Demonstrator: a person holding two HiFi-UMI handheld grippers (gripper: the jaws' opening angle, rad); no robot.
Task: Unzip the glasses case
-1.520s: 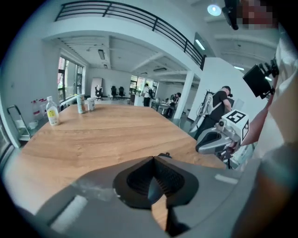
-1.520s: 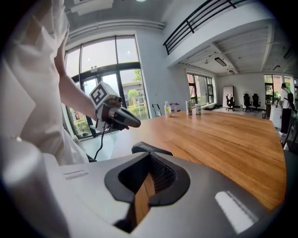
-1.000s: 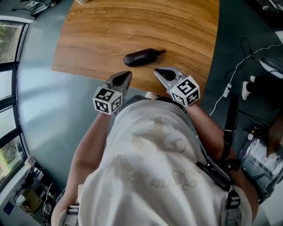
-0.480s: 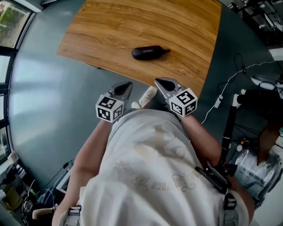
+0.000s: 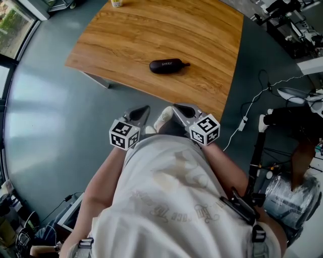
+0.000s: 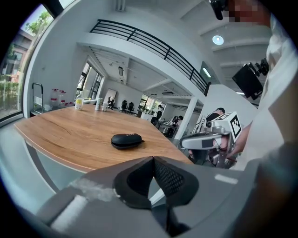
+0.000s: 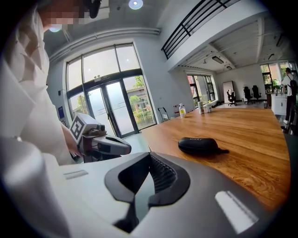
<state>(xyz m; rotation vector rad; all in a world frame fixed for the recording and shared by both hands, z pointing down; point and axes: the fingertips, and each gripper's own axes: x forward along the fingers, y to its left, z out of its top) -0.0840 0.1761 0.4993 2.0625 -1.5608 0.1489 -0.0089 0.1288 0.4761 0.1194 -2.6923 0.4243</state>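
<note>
A black zipped glasses case (image 5: 166, 66) lies on the wooden table (image 5: 151, 30), its zip pull pointing right. The case (image 6: 125, 141) also shows in the left gripper view, and the case (image 7: 199, 145) in the right gripper view. Both grippers hang close to the person's body, off the table's near edge and well short of the case. My left gripper (image 5: 145, 108) is shut with nothing in it, and so is my right gripper (image 5: 177, 107). In each gripper view the jaws meet, left gripper (image 6: 152, 158) and right gripper (image 7: 149, 154), empty.
Grey floor surrounds the table. A bottle (image 5: 117, 2) stands at the table's far edge. White cables (image 5: 251, 106) and equipment on stands (image 5: 298, 116) lie on the floor to the right. A shoe (image 5: 164, 118) shows between the grippers.
The person has stepped back from the table. Both shut grippers have drawn away from the case together and now hang over the floor. The case has not moved on the table.
</note>
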